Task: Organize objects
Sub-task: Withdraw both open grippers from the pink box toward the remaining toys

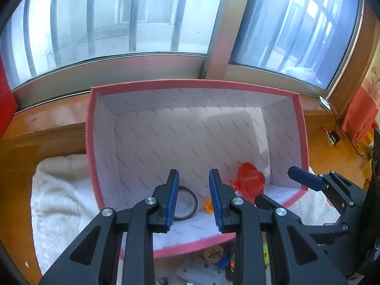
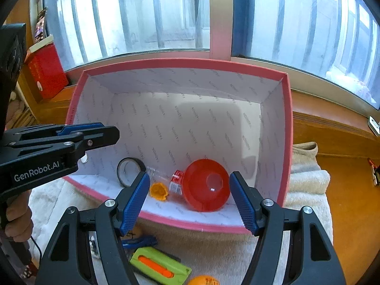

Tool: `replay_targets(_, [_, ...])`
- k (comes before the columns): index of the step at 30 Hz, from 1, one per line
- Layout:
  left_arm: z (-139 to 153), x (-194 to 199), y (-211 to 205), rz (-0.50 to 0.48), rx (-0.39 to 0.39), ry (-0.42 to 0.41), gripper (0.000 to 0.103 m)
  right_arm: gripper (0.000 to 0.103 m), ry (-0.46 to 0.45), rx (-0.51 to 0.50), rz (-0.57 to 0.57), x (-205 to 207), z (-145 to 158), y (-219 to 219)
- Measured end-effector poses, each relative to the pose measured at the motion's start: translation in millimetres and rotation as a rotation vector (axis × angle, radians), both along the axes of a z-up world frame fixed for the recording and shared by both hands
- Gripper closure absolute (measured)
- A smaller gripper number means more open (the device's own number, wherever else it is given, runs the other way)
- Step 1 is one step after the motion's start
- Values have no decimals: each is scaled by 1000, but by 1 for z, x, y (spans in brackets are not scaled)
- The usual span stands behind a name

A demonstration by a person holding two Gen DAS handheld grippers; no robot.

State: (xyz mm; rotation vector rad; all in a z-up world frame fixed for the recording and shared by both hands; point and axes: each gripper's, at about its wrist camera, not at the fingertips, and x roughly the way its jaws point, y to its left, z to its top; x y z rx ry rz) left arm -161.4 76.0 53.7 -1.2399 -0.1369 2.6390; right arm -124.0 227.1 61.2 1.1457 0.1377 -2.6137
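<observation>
A pink box (image 1: 88, 128) (image 2: 287, 123) with a white printed lining stands open on a white towel. Inside it lie a red funnel (image 2: 206, 185) (image 1: 250, 181), a small clear bottle with a red label (image 2: 167, 180), an orange cap (image 2: 158, 191) (image 1: 208, 206) and a roll of dark tape (image 2: 129, 171) (image 1: 187, 203). My left gripper (image 1: 193, 200) is open and empty over the box's near edge, above the tape and cap. My right gripper (image 2: 190, 201) is open and empty, with the funnel lying between and beyond its fingers.
On the towel (image 1: 59, 190) in front of the box lie a green block with an orange insert (image 2: 158, 267), an orange ball (image 2: 204, 280), a blue item (image 2: 140, 241) and a round wooden disc (image 1: 213, 254). A red box (image 2: 46, 71) stands on the wooden sill by the window.
</observation>
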Motion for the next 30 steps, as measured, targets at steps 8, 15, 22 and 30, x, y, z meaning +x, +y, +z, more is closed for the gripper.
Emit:
replay_targets(8, [-1, 26, -1, 1, -19, -13, 77, 32, -4, -17, 6, 18, -1, 2])
replay_targets(15, [-9, 49, -6, 15, -33, -37, 77, 32, -30, -34, 5, 33, -7, 9])
replay_targets(22, [-24, 67, -14, 30, -39, -73, 77, 32, -74, -28, 1, 43, -21, 13])
replay_targets(30, [-46, 82, -22, 49, -34, -139, 78, 32, -139, -42, -17, 53, -40, 24])
